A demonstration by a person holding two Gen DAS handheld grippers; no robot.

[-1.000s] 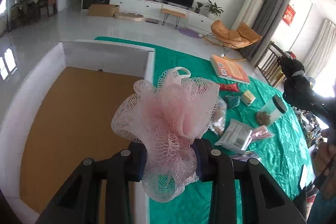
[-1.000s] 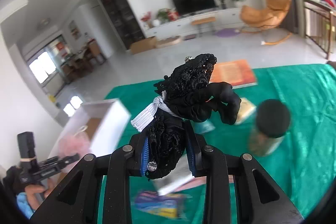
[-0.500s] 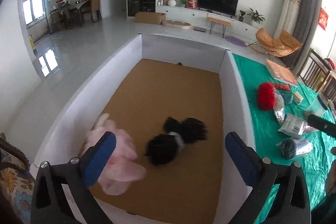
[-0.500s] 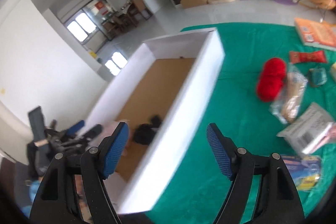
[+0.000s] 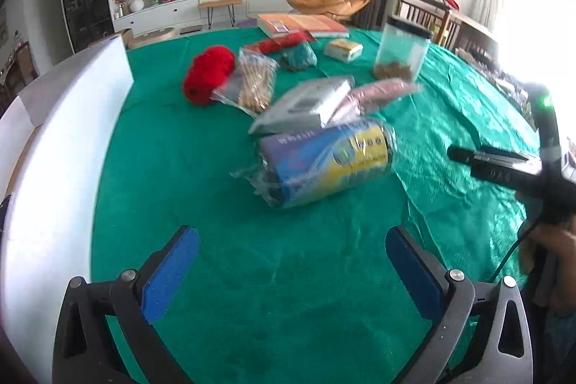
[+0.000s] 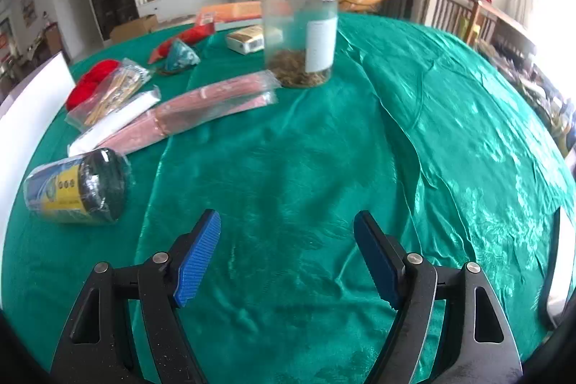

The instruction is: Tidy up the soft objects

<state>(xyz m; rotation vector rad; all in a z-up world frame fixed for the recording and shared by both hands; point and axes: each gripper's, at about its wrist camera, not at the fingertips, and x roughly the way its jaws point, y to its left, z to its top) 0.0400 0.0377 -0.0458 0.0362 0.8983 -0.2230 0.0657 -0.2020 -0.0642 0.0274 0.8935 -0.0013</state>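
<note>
The left tool [image 5: 288, 258] is standing released, its blue pads [image 5: 169, 270] spread wide with nothing between them, and it is pointing down at bare green cloth [image 5: 295, 294] covering the bench. The right tool [image 6: 288, 254] is likewise standing released and empty above the cloth; both sets of jaws have just been opening.

Task items are lying on the bench as follows:
- A red yarn ball [image 5: 208, 72] is resting near the white box wall [image 5: 61, 168] at the left edge of the left wrist view, touching a clear bag of sticks [image 5: 255, 81].
- A blue-and-yellow wrapped roll [image 5: 324, 164] is lying on its side in front of the left tool, just beside a silver packet [image 5: 306, 105] and a pink packet [image 5: 374, 94].
- A small teal bundle [image 5: 300, 56] is sitting behind the bag of sticks.

Other items:
- A clear jar with a black lid [image 6: 300, 35] is standing upright, beyond the right tool, with brown material filling its base.
- A small cream box [image 6: 248, 38] is lying just left of the jar.
- An orange book [image 5: 300, 24] is lying at the far bench edge.

In the left wrist view, the right tool is appearing at the right edge, blurred, with a hand [image 5: 550, 243] beneath it.
</note>
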